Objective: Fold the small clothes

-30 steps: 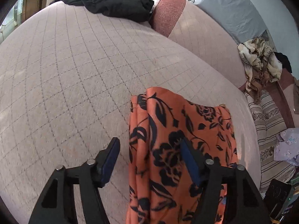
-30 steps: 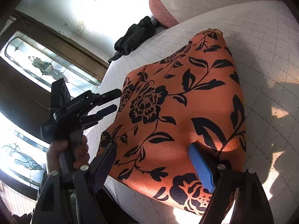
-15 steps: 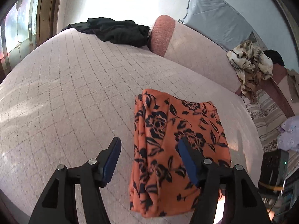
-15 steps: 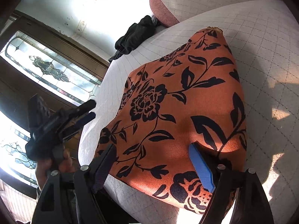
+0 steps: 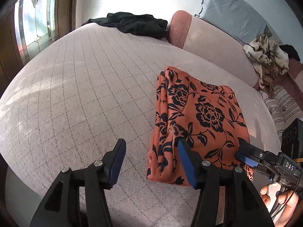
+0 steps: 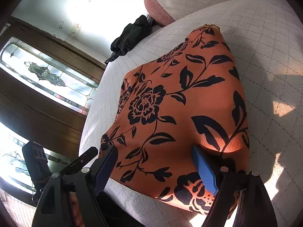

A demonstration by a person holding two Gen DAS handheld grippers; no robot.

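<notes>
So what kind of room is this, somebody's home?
Most likely a lived-in room of a home. A quilted bed or sofa surface holds a folded orange floral garment and a heap of black clothes, and a wooden door with leaded glass stands beside it.

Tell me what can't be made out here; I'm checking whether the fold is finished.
- Orange floral garment, right wrist view: its near edge is covered by the right gripper, so the hem there is hidden.
- Same garment, left wrist view: the left gripper hides part of its near corner.
- Black clothing, left wrist view: too crumpled to identify.
- Patterned cloth: small, near the frame edge.
</notes>
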